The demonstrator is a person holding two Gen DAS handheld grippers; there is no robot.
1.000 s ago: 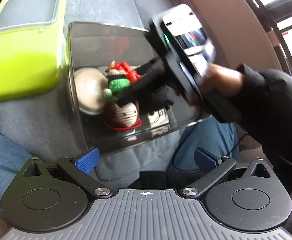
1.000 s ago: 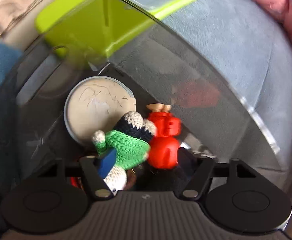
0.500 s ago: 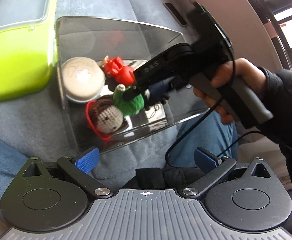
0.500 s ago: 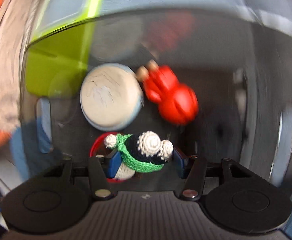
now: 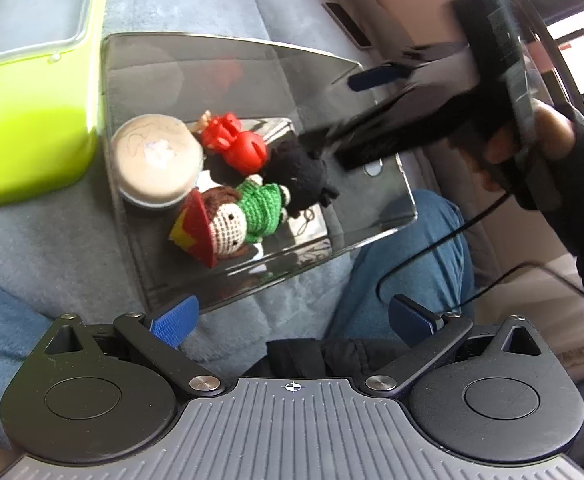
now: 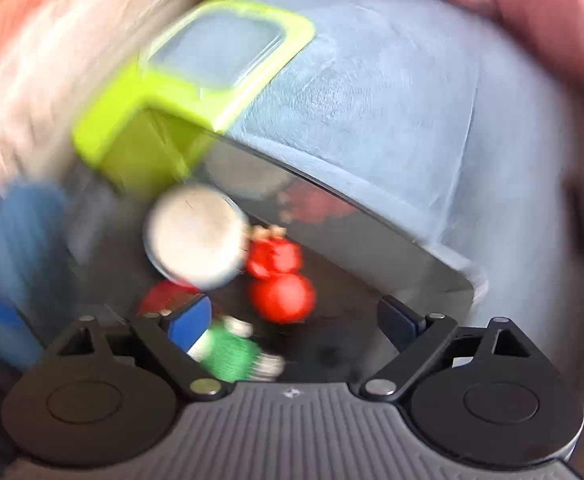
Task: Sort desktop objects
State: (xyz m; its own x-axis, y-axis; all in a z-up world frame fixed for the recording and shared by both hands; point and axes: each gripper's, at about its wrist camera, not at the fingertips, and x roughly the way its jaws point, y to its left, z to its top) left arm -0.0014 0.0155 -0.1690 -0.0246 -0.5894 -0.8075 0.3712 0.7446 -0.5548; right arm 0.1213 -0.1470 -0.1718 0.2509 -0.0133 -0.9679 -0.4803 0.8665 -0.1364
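Observation:
A clear acrylic box lies on the grey cushion. In it are a crocheted doll in green with a red hat, a red plastic figure, a round beige tin and a black knitted toy. My left gripper is open and empty, held back from the box's near edge. My right gripper is open and empty above the box, with the doll lying below its left finger. The right wrist view is blurred. The right gripper also shows in the left wrist view, raised over the box's right side.
A lime-green lidded container stands against the box's left side; it also shows in the right wrist view. The person's jeans-clad legs are under the box's near right corner. A black cable hangs from the right gripper.
My right gripper has let go of the crocheted doll, opened, and lifted back to the right out of the box. The doll now lies on its side in the box. My left gripper has stayed put.

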